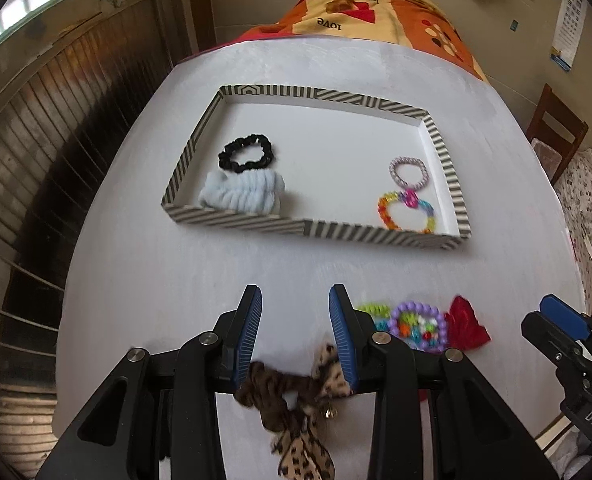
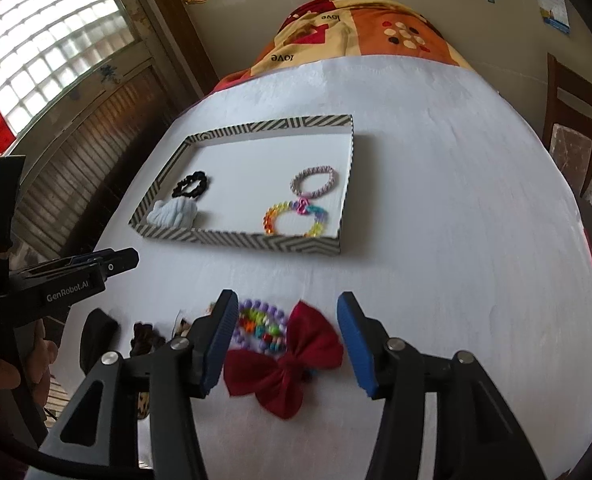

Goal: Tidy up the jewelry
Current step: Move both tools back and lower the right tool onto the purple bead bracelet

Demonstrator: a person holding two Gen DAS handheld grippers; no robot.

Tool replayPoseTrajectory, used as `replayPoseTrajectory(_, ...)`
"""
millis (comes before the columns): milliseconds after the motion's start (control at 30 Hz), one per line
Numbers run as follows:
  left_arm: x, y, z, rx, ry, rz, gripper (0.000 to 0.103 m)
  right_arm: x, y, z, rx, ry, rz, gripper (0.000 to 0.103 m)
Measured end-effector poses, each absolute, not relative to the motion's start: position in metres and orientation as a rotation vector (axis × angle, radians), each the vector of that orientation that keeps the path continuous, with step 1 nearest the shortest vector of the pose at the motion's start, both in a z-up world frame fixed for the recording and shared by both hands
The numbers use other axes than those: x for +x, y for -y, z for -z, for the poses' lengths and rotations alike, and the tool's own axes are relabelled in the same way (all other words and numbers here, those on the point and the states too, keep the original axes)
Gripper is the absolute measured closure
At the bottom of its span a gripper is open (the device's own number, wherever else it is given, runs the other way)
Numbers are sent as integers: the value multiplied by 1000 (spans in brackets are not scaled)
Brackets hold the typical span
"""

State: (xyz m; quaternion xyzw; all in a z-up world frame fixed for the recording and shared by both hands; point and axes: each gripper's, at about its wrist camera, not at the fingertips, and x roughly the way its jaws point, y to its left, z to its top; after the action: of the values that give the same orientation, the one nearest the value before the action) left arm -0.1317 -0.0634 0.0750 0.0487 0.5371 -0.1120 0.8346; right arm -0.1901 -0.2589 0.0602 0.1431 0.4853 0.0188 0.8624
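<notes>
Right wrist view, "GenRobot.AI" on left tongs, "love" on blanket

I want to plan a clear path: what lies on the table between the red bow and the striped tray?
Only bare white tablecloth separates the red bow from the striped tray; the right wrist view shows it. The purple bead bracelet touches the bow's left side.

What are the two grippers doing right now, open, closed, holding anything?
Left gripper: open, holding nothing; leopard-print scrunchie lies between its fingers.
Right gripper: open, empty; red bow lies between its fingers.
</notes>
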Motion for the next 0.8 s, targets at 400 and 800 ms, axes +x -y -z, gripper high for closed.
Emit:
replayPoseTrajectory(400, -162, 55, -72, 83, -1155, 235, 78, -232, 262, -53, 272, -1060, -21, 48)
replayPoseTrajectory(800, -156, 41, -63, 57, -1193, 205, 78, -225, 256, -23, 274, -1141, -41, 48)
